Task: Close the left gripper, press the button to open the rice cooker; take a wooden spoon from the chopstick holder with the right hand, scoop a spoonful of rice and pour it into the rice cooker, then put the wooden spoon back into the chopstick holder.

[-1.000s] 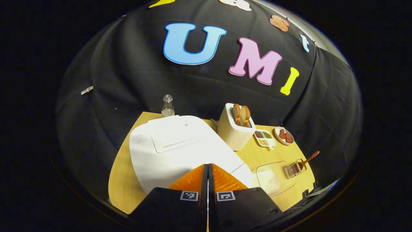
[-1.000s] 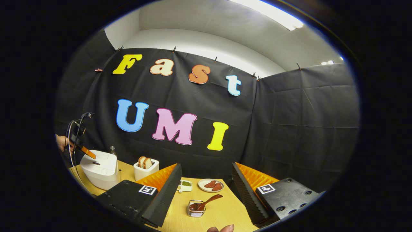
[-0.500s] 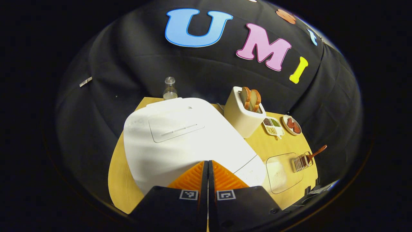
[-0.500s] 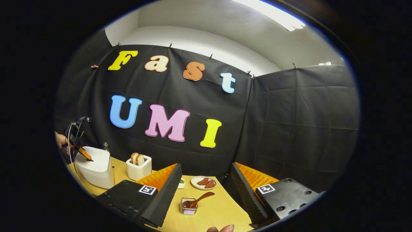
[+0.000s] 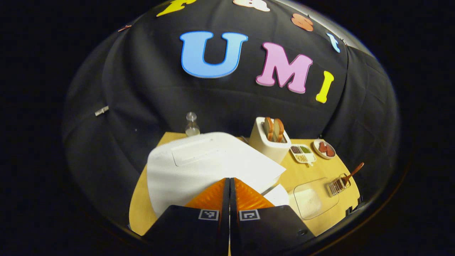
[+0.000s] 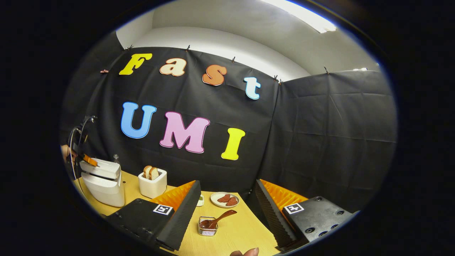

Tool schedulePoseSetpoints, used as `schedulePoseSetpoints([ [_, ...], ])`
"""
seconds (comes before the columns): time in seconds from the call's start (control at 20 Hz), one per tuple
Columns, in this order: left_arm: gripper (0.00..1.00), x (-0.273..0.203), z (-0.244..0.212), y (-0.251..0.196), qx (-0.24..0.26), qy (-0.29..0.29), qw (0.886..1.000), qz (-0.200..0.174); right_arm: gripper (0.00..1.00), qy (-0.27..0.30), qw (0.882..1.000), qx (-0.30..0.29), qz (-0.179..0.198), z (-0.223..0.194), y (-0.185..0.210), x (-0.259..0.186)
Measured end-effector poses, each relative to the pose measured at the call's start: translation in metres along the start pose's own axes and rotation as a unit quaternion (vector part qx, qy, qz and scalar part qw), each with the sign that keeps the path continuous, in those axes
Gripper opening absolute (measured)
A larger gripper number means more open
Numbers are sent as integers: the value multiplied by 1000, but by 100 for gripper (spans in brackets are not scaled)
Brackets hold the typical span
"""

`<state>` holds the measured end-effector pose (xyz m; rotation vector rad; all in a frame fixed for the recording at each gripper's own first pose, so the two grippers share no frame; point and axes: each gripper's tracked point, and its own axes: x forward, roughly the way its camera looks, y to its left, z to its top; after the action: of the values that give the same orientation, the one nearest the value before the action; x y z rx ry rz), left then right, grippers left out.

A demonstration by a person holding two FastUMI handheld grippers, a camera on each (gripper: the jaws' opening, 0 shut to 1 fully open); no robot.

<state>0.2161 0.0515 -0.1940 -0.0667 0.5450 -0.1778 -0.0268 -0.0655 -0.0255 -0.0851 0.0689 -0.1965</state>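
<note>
Left gripper (image 5: 229,185) is pressed closed, low centre, over cooker (image 5: 209,167), lid ajar; right gripper (image 6: 227,199) is held wide before spoon (image 6: 217,221).

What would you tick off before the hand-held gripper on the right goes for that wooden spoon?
1. Rice cooker lid released: ok, it has lifted off the body at the front.
2. Left hand-held gripper shut: ok, fingers together.
3. Right hand-held gripper open: ok, wide gap between fingers.
4. Wooden spoon reachable: ok, it leans out of the chopstick holder, straight ahead between the fingers.
5. Rice ready to scoop: ok, white rice lies in the clear tray.
6. Lid fully open: cannot tell.
</note>
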Motion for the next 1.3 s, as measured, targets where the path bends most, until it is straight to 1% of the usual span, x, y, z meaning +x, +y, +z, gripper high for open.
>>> schedulePoseSetpoints([
  [0.05,7,-7,18,4,8,-32,999,12,97,2,1000,2,0,-2,0,0],
  [0.1,7,-15,38,9,21,-64,997,25,97,4,1000,5,0,-4,-2,1],
  [0.2,9,-31,71,17,51,-125,989,58,97,5,1000,9,3,-6,-2,0],
  [0.3,11,-57,90,18,58,-163,982,75,97,6,1000,8,8,-9,-2,2],
  [0.35,14,-61,93,16,52,-174,980,78,97,6,1000,9,12,-9,-1,3],
  [0.4,27,-69,94,11,45,-184,979,77,97,7,1000,11,16,-11,-2,4],
  [0.45,35,-79,93,5,39,-193,978,73,97,8,1000,13,20,-13,-2,5],
  [0.55,74,-98,90,-5,26,-210,975,71,97,12,999,22,35,-18,0,11],
  [0.6,91,-110,88,-10,20,-215,974,75,98,16,998,29,46,-23,1,13],
  [0.65,95,-116,83,-14,14,-221,972,79,98,20,998,35,58,-29,2,16],
  [0.85,96,-154,72,-36,-8,-236,966,104,98,55,993,67,83,-63,-7,39],
  [0.95,95,-167,64,-52,-15,-238,965,112,98,77,990,77,91,-89,-11,53],
  [1.1,95,-183,50,-76,-31,-226,965,130,98,116,982,101,110,-141,-11,78],
  [1.2,96,-191,39,-97,-44,-216,967,130,98,144,974,124,120,-180,-6,95],
  [1.3,96,-195,29,-114,-47,-207,968,132,98,174,965,139,135,-222,-1,110],
])
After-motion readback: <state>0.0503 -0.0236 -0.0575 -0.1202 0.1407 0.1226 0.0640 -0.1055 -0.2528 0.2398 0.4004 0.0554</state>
